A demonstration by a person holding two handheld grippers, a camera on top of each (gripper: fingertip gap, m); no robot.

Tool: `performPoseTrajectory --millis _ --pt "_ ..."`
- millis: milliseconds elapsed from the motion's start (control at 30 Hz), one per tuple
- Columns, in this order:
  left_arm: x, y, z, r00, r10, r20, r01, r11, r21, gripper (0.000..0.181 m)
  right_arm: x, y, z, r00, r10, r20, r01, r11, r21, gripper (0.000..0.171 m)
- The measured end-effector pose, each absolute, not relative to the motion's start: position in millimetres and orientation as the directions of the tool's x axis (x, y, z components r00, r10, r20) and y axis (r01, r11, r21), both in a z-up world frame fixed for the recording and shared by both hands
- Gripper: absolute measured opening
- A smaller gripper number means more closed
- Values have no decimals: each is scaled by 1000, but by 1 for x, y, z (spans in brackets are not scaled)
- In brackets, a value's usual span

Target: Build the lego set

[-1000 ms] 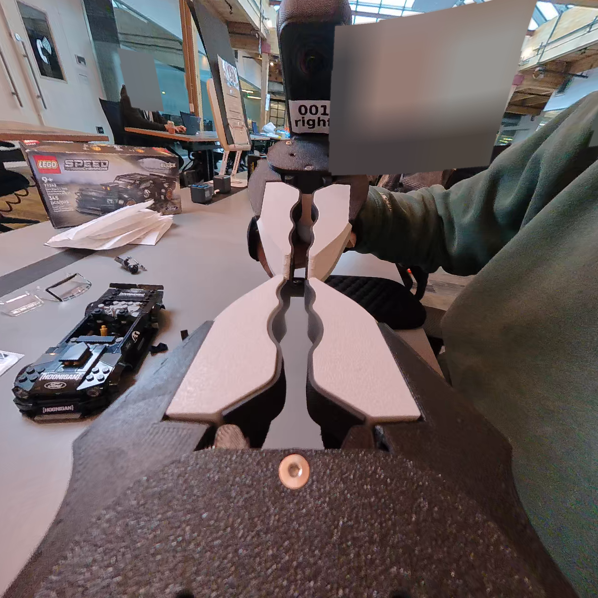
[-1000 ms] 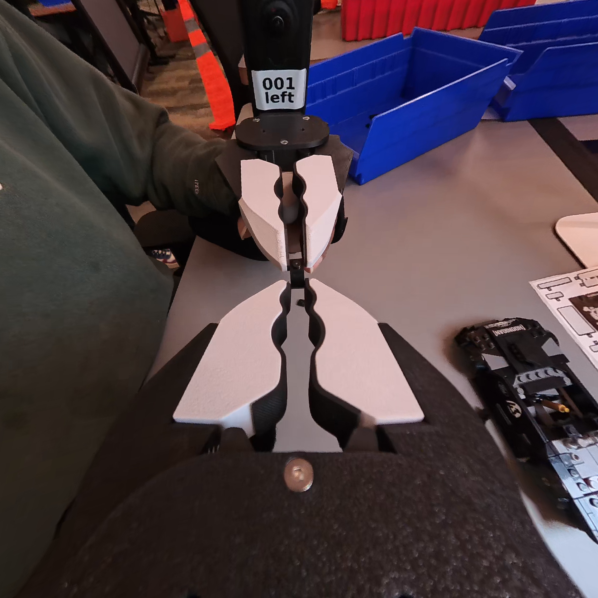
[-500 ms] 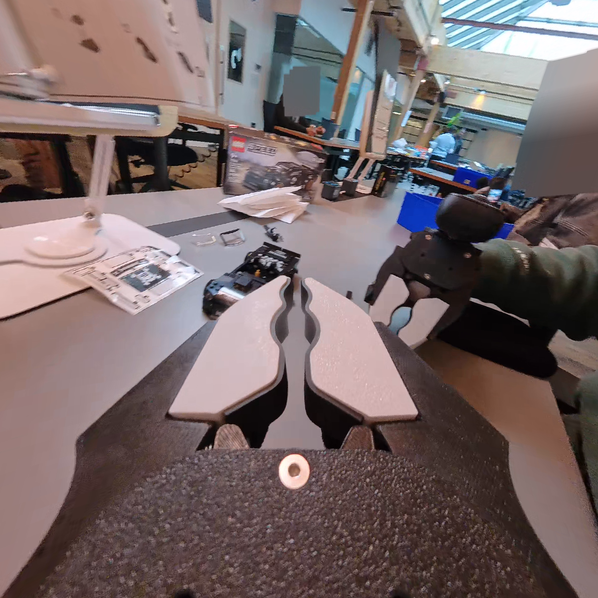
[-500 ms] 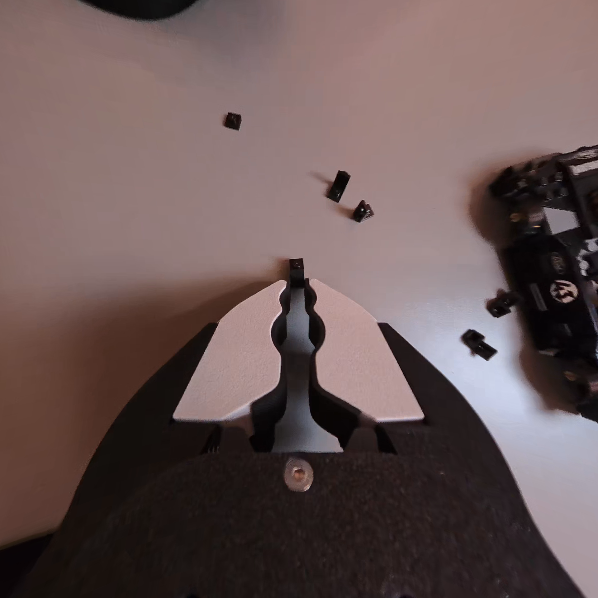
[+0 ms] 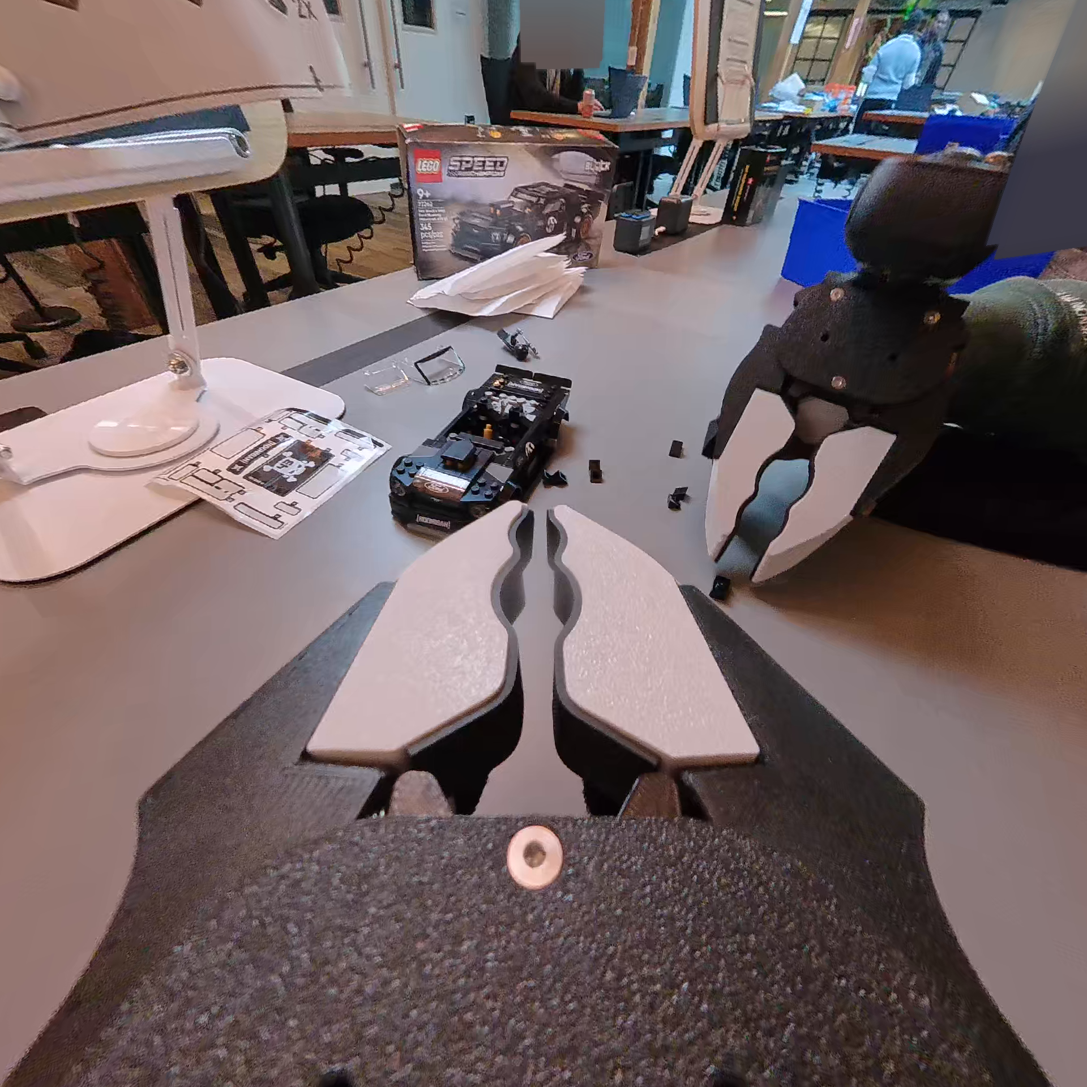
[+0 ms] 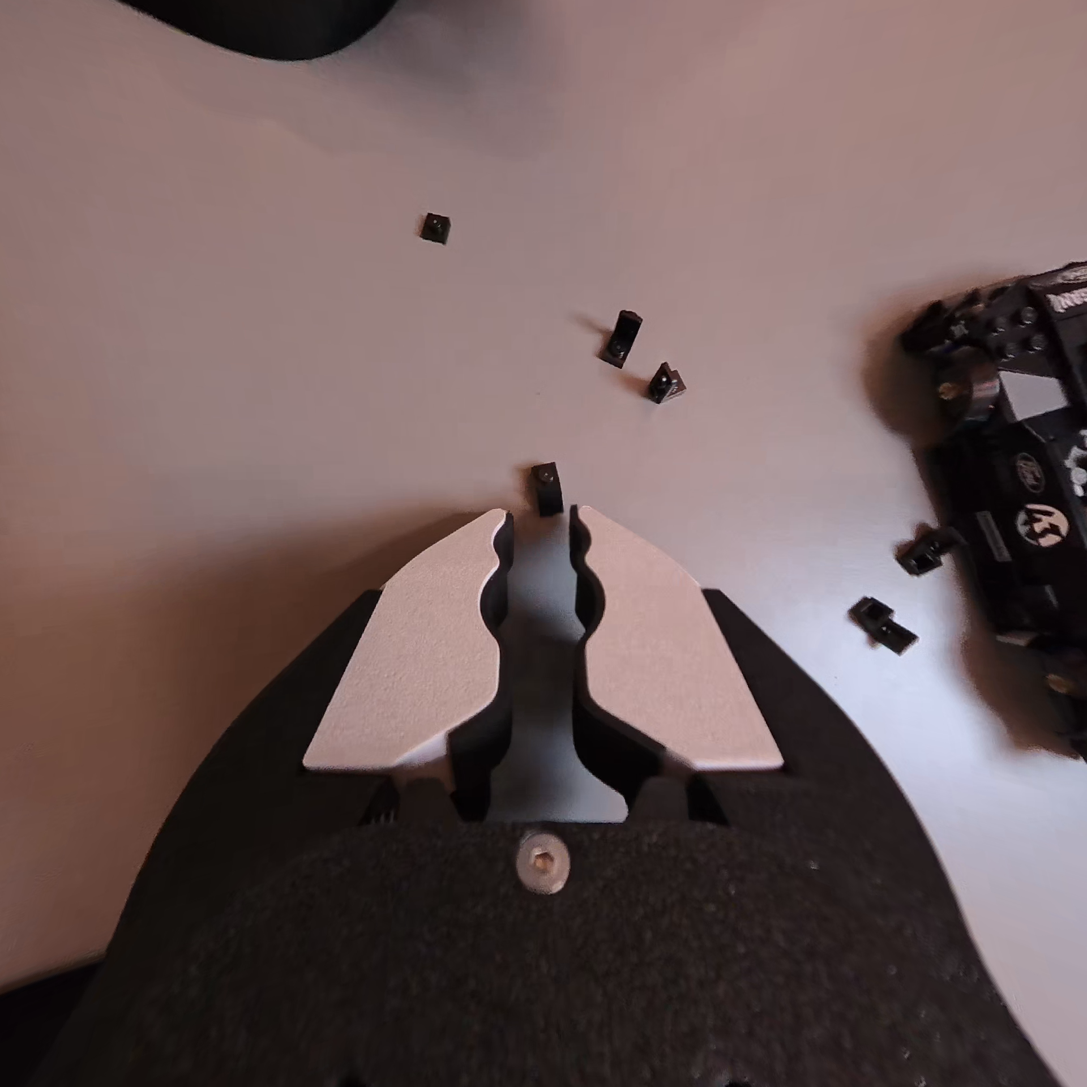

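The black lego car [image 5: 482, 447] sits partly built on the grey table [image 5: 176, 647]; its side shows at the right of the right wrist view [image 6: 1029, 529]. My right gripper [image 6: 541, 510] points down at the table with its jaws a little apart. A small black piece [image 6: 547, 488] lies on the table just past its tips, held by neither finger. From the left wrist view the right gripper [image 5: 741, 564] stands tip-down beside that piece [image 5: 720, 586]. My left gripper [image 5: 540, 513] is shut and empty, low over the table, aimed at the car's front.
Several small black pieces [image 6: 622, 347] lie loose between the right gripper and the car. A sticker sheet [image 5: 270, 464], a white lamp base [image 5: 147, 435], clear windscreen parts [image 5: 441, 373], paper bags [image 5: 500, 288], the set's box [image 5: 506, 194] and a blue bin [image 5: 823, 247] stand around. There is about 15 centimeters between the tips of the two grippers.
The two grippers were tip to tip in the air, then parted. The right one went down to the table with the small black piece and has opened, leaving it there. The left swung towards the car.
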State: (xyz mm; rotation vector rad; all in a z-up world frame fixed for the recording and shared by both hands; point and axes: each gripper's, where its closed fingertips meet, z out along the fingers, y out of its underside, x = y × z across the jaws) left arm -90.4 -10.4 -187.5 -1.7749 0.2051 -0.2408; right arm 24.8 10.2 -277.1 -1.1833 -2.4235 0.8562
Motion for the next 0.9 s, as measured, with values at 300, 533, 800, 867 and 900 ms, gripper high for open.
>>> performPoseTrajectory --millis 300,533,800,867,900 --pt "-76 -7 -201 946 -320 51 -32 -249 -968 7 1 30 -229 -400 916 27 459 226 -859 14" --pt "-83 -7 -197 956 -294 15 -53 -222 -974 8 -7 37 -232 -351 936 8 424 167 -890 16" --pt "-82 -9 -192 956 -294 -18 -82 -206 -975 7 -12 42 -230 -314 946 81 387 206 -899 0" --pt "-84 -9 -188 960 -280 -32 -87 -186 -979 6 -13 47 -225 -290 952 94 363 200 -910 0" --pt "-85 -10 -186 962 -271 -38 -88 -176 -980 5 -13 48 -222 -282 955 92 353 192 -916 0"
